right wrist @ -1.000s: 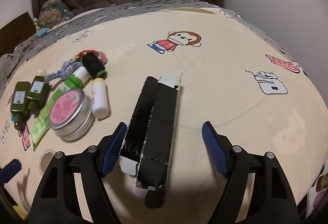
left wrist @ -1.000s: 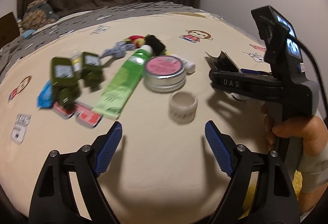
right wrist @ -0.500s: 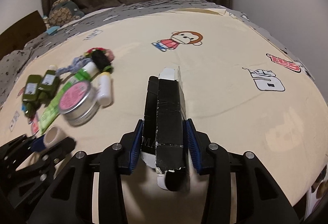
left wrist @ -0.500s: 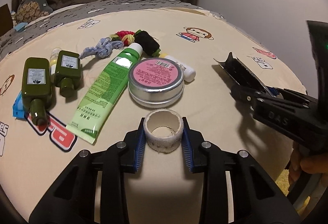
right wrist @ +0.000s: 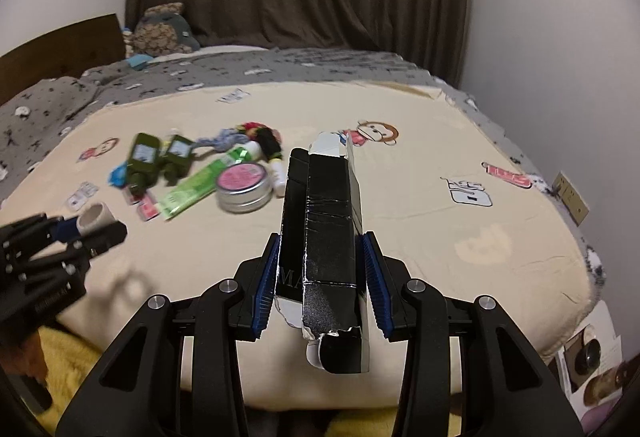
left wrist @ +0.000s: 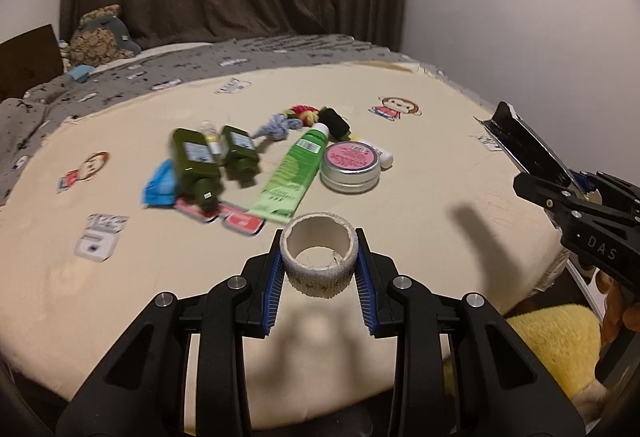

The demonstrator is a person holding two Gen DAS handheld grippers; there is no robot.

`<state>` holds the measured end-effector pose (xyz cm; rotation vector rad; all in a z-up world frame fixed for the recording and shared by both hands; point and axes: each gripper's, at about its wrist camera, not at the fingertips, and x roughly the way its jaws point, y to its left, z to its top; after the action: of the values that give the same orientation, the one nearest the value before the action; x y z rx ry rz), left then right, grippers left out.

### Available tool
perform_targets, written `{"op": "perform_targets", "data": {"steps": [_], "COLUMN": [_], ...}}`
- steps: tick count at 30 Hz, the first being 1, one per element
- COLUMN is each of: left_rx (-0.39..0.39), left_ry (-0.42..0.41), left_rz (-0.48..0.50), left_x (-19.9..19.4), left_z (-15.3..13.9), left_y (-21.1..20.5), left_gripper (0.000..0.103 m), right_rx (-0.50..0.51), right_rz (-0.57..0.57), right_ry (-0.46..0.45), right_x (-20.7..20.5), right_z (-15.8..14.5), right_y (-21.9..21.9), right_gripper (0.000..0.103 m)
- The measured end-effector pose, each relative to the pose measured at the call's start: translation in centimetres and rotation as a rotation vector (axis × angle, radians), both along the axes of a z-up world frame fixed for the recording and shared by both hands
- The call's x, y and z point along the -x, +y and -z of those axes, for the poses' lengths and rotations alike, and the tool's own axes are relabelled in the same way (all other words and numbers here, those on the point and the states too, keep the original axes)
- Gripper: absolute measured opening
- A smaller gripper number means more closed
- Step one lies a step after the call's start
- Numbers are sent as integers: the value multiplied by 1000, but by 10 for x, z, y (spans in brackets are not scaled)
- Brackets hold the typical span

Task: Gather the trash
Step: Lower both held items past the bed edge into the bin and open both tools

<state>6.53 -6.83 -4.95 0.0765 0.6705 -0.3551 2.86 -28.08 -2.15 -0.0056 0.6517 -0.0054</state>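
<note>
My left gripper point(left wrist: 319, 269) is shut on an empty cardboard tape roll point(left wrist: 319, 257) and holds it above the near edge of the bed. My right gripper point(right wrist: 320, 277) is shut on a torn black carton point(right wrist: 320, 233), also lifted off the bed. The carton shows at the right of the left wrist view point(left wrist: 520, 145), and the roll shows at the left of the right wrist view point(right wrist: 94, 215) in the left gripper point(right wrist: 86, 227).
On the cream bedsheet point(left wrist: 120, 301) lie two green bottles point(left wrist: 196, 161), a green tube point(left wrist: 292, 173), a pink-lidded tin point(left wrist: 350, 167), a white stick point(left wrist: 386, 157), a blue wrapper point(left wrist: 160, 185) and cloth bits point(left wrist: 304, 117). A yellow cloth point(left wrist: 548, 341) lies below the bed edge.
Both grippers closed on their items, the left on the roll and the right on the carton. They then lifted them and drew back toward the near bed edge.
</note>
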Motion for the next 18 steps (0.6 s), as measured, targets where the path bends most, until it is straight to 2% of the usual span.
{"op": "perform_targets", "data": {"steps": [4,8,11,14,18], "left_rx": [-1,9,4,-20,-44], "left_ry": [-26,-18,14,66,142], "left_rz": [-1,0,7,24,33], "left_x": [38,71,86,98,106], "left_z": [-8,0,14,36,67], "left_y": [19,30,33,35,36], "left_gripper": [31,31,31,31,31], "right_rx": [-18,-47,-79,-69,-116], "right_rz": [-54,-100,-148,-171,-194], "right_ry": [-11,11,85,159,265], "right_x": [37,66,78,84,87], "right_z": [-5,6,29,52,87], "right_y": [10,19,26,35,44], "right_gripper": [42,42,42,42,42]}}
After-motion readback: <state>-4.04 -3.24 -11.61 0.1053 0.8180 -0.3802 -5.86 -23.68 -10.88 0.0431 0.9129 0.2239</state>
